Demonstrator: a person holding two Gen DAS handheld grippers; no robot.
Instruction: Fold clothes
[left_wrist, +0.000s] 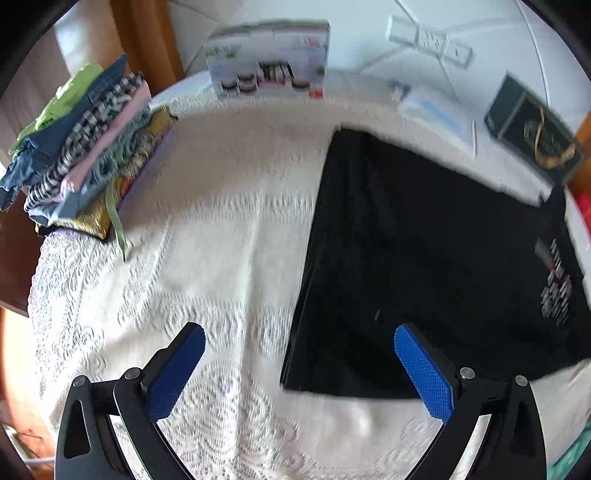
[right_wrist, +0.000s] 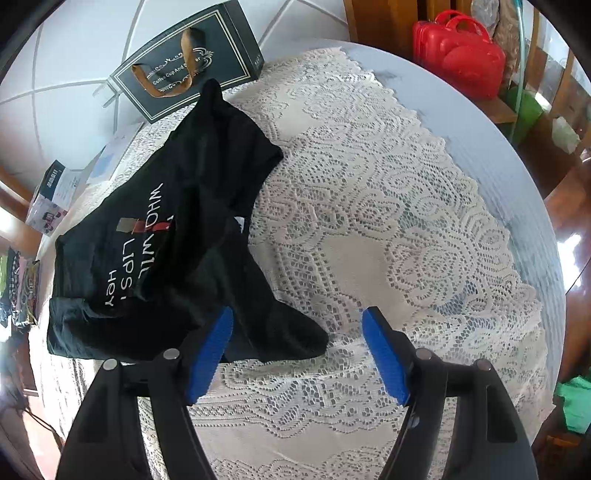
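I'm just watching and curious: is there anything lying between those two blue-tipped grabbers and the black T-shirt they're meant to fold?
Nothing visible. The black T-shirt lies on the lace tablecloth, and both the left gripper and the right gripper hang open right at its edge, with only bare lace between. The stack of folded clothes and the boxes sit off to the sides.
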